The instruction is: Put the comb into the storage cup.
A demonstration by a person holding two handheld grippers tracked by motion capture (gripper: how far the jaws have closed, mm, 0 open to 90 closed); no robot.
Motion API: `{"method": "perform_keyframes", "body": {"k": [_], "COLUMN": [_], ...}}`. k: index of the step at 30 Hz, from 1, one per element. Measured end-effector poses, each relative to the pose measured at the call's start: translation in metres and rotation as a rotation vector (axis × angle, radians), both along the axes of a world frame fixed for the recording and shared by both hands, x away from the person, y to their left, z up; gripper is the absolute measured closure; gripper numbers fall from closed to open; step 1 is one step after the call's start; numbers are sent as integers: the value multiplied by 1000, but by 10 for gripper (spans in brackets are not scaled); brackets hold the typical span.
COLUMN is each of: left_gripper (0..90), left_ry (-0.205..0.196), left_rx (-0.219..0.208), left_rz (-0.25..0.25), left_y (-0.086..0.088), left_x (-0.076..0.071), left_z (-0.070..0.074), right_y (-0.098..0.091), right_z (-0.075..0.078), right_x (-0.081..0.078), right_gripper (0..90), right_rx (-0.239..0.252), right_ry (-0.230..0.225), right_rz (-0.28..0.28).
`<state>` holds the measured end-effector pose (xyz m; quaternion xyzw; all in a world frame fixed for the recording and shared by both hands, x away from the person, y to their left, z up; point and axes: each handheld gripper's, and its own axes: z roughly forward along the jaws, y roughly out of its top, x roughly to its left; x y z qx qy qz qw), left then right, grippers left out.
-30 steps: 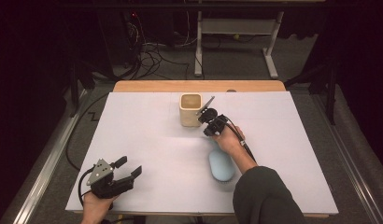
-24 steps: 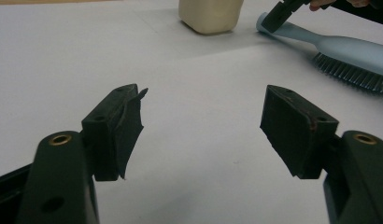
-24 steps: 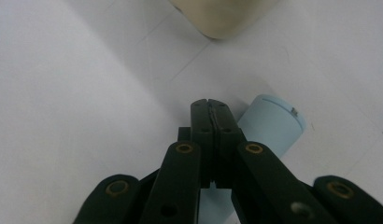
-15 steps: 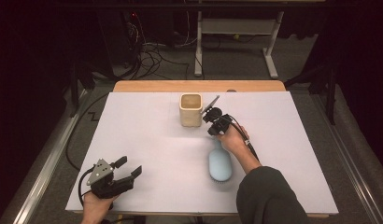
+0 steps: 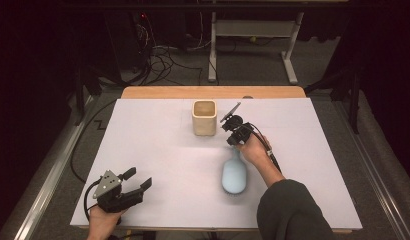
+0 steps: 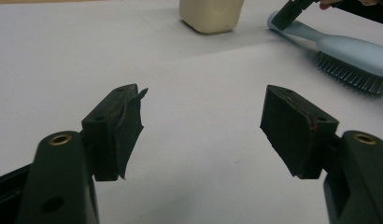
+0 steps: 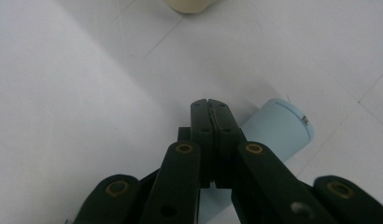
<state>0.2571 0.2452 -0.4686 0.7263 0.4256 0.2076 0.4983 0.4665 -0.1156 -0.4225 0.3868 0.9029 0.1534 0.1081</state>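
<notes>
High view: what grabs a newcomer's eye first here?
Probably the pale blue hairbrush lying bristles down on the white table cover, right of centre, with the right gripper shut and poised over the end of its handle. Next, the cream square cup standing upright toward the far edge, just left of that gripper. The left gripper sits open at the near left corner, nothing between its jaws.

1 camera looks down from overhead at the whole tabletop (image 5: 158,140). 2 ride low and close behind jaws; all 3 share the blue brush (image 5: 234,174).
</notes>
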Motion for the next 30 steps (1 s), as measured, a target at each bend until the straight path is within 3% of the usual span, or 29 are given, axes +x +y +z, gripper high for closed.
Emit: {"method": "perform_keyframes", "body": {"k": [30], "left_gripper": [299], "left_ry": [2], "left_rx": [-9], "left_rz": [10], "left_y": [1], "left_x": [0], "left_z": [0], "right_y": [-27], "right_z": [2], "right_x": [-10], "right_gripper": [900], "right_rx": [10], "right_ry": [18], "right_rz": [-32]}}
